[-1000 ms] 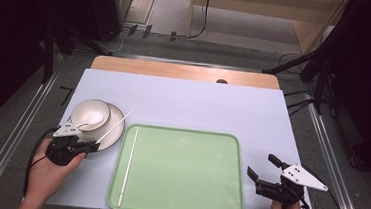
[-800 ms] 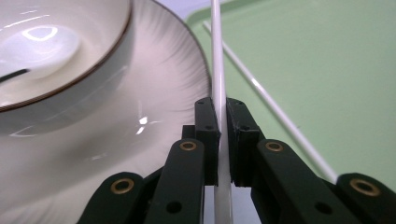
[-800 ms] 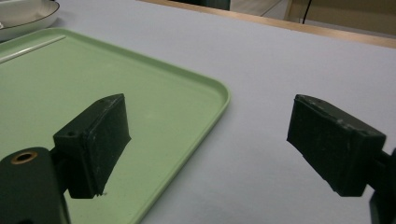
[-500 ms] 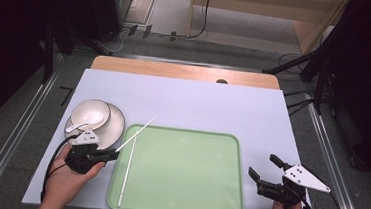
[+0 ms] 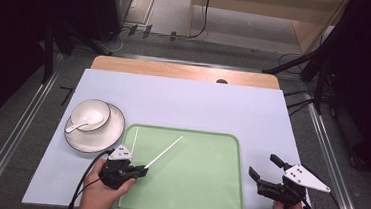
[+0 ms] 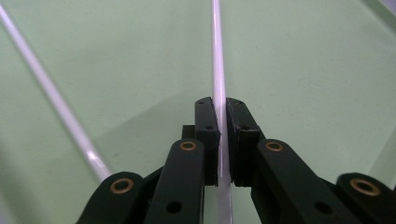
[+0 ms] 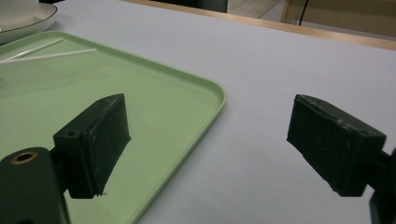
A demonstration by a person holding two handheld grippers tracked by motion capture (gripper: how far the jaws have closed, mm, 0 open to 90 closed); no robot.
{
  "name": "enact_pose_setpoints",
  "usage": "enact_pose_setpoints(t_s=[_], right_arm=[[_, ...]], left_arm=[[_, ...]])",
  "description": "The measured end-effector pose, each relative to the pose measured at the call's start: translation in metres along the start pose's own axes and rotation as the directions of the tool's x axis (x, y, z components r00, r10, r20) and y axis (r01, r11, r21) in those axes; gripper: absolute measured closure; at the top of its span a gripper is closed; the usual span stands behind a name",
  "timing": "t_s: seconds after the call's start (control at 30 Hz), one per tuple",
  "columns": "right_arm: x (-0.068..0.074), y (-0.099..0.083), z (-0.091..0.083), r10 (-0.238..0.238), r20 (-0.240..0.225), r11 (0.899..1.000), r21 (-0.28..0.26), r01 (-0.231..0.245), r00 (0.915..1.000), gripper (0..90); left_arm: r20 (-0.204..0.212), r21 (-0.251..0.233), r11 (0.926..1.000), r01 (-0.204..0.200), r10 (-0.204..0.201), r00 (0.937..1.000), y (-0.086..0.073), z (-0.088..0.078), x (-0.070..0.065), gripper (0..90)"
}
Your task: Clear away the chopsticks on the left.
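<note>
Bowl (image 5: 90, 114) on plate (image 5: 101, 137), just left of tray (image 5: 207, 186) w/ chopsticks (image 5: 163, 152).

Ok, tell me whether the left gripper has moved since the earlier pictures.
Yes. The left gripper, clamped on a white chopstick, has moved rightward from beside the bowl to over the green tray.

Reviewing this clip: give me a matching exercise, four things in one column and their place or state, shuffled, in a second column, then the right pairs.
Things:
1. left gripper
2. right gripper
3. spoon
4. second chopstick

Place or state:
A. lies in the white bowl on the plate
B. jaws wide apart, holding nothing, beside the tray's right edge
C. lies flat along the left side of the green tray
D. shut on a white chopstick over the tray

Pairs: 1-D, 2-B, 3-A, 4-C
</note>
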State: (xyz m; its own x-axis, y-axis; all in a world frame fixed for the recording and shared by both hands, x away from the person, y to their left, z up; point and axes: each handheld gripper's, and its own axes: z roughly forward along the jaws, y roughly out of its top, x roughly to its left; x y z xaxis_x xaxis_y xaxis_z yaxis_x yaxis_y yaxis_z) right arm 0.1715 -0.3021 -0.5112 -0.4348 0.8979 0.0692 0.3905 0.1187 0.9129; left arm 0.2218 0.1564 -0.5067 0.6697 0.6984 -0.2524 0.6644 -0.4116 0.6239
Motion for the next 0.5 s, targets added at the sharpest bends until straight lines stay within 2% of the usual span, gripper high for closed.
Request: enact_pose_setpoints(t_s=[0.1,0.13,0.27,0.3,0.33,0.5], right_arm=[[-0.001,0.0,0.0,-0.003,0.0,1.0,-0.002,0.003,1.0,13.1],[0.0,0.0,-0.001,-0.003,0.001,1.0,-0.003,0.003,1.0,13.1],[-0.001,0.0,-0.001,-0.002,0.001,1.0,-0.003,0.002,1.0,13.1],[-0.002,0.0,-0.001,-0.001,0.002,1.0,-0.004,0.001,1.0,13.1],[-0.002,0.0,-0.002,0.0,0.003,1.0,-0.004,0.0,1.0,13.1],[-0.001,0.0,-0.002,-0.002,0.003,1.0,-0.003,0.002,1.0,13.1]], left_arm=[[-0.008,0.015,0.9999,0.002,-0.002,1.0,-0.002,0.006,-0.006,84.9],[-0.029,0.023,0.9997,-0.011,0.012,0.9995,-0.002,0.009,-0.011,84.9],[-0.043,0.042,0.9991,-0.007,0.009,0.9991,-0.003,0.013,-0.014,84.7],[-0.068,0.035,0.9993,-0.015,0.017,0.9975,-0.004,0.014,-0.018,84.5],[-0.076,0.034,0.9993,-0.019,0.021,0.9969,-0.005,0.014,-0.02,84.4],[-0.074,0.031,0.9994,-0.012,0.014,0.9972,-0.005,0.015,-0.019,83.8]])
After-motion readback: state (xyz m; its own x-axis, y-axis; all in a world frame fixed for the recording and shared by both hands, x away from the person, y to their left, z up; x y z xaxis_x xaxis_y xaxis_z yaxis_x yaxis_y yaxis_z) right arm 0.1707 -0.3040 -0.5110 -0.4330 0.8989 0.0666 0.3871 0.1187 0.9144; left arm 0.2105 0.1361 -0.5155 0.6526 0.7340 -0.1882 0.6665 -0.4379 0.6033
